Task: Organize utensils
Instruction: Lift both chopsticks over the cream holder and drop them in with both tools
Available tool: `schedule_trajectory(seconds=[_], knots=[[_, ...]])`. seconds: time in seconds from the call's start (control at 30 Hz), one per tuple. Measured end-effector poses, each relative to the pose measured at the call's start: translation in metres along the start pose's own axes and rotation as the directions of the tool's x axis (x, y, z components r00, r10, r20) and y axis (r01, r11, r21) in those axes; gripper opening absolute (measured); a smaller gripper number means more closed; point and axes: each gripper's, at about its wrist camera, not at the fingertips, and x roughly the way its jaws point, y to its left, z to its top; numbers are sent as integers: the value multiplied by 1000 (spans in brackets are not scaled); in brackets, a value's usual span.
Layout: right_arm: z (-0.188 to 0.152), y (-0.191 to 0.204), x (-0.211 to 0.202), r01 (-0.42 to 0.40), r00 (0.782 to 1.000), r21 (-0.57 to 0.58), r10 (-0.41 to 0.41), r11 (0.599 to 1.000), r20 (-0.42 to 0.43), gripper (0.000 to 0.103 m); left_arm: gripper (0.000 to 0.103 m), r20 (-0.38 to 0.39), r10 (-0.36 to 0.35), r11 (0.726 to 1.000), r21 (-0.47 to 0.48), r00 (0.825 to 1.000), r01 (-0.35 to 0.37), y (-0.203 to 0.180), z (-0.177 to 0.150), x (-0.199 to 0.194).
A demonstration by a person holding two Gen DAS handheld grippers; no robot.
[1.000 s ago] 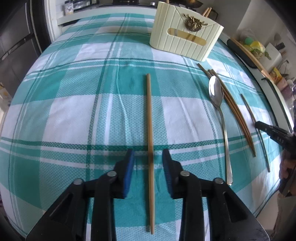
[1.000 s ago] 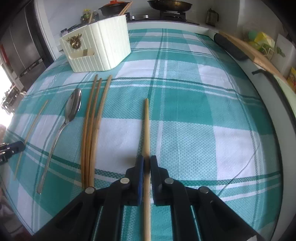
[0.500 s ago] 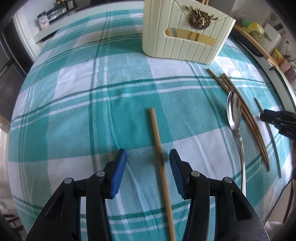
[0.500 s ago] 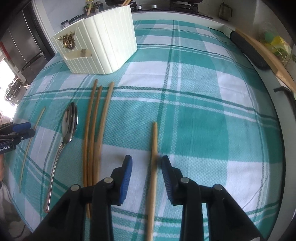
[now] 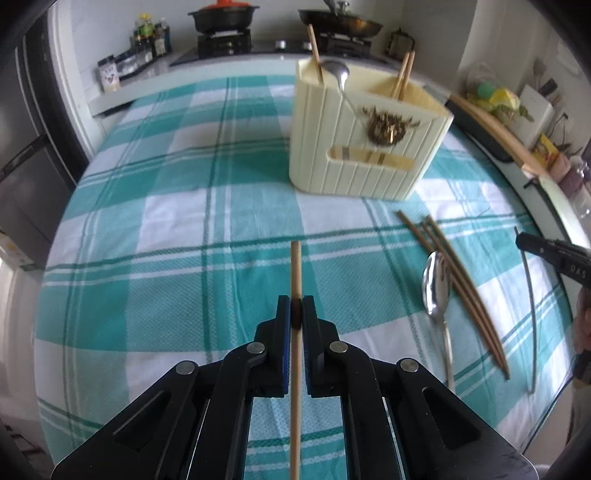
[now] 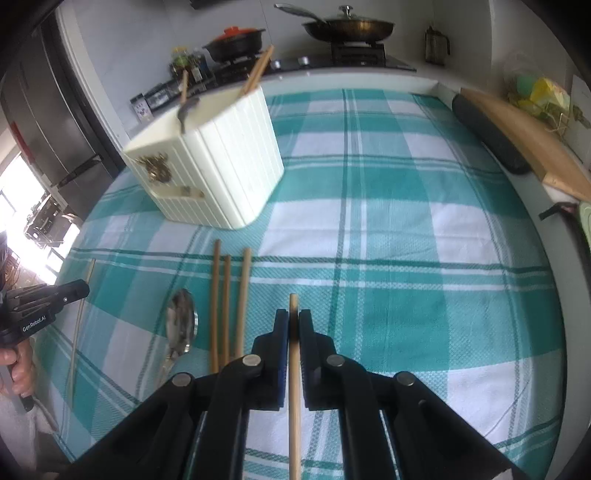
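In the left wrist view my left gripper (image 5: 295,306) has its jaws closing tight on a pale wooden chopstick (image 5: 295,269), the pads pressing it from both sides. In the right wrist view my right gripper (image 6: 293,321) is likewise closing on a second chopstick (image 6: 294,406), gripped near its far end. The cream ribbed utensil holder (image 5: 354,162) (image 6: 221,166) stands ahead of both, with a spoon (image 5: 336,72) and chopsticks (image 5: 402,74) upright inside. On the cloth between the grippers lie a metal spoon (image 5: 436,288) (image 6: 181,321) and three brown chopsticks (image 5: 454,280) (image 6: 229,295).
A thin stick (image 5: 530,295) (image 6: 79,325) lies on the teal checked tablecloth (image 5: 184,221) beside the spoon. A stove with pans (image 6: 347,26) and jars sits behind the table. A cutting board (image 6: 524,147) lies along the right edge. A person's hand (image 6: 18,369) holds the left gripper.
The left gripper went from open around its chopstick to shut on it. The right gripper opened, then shut again nearer the tip. Both views rose and the holder looks closer.
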Motion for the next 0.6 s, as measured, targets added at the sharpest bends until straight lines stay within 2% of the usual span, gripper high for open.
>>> schedule_trajectory(seconds=[0.1, 0.3, 0.6], knots=[[3, 13, -39, -24, 997, -22, 26, 999, 79, 6, 4, 94, -26, 999, -20, 995, 28, 2, 3, -41], [1, 38, -109, -34, 971, -85, 53, 996, 232, 6, 4, 240, -74, 996, -31, 968, 84, 4, -1, -109], [0, 75, -156, 16, 914, -162, 51, 987, 401, 6, 4, 359, -99, 993, -20, 928, 114, -4, -2, -153]])
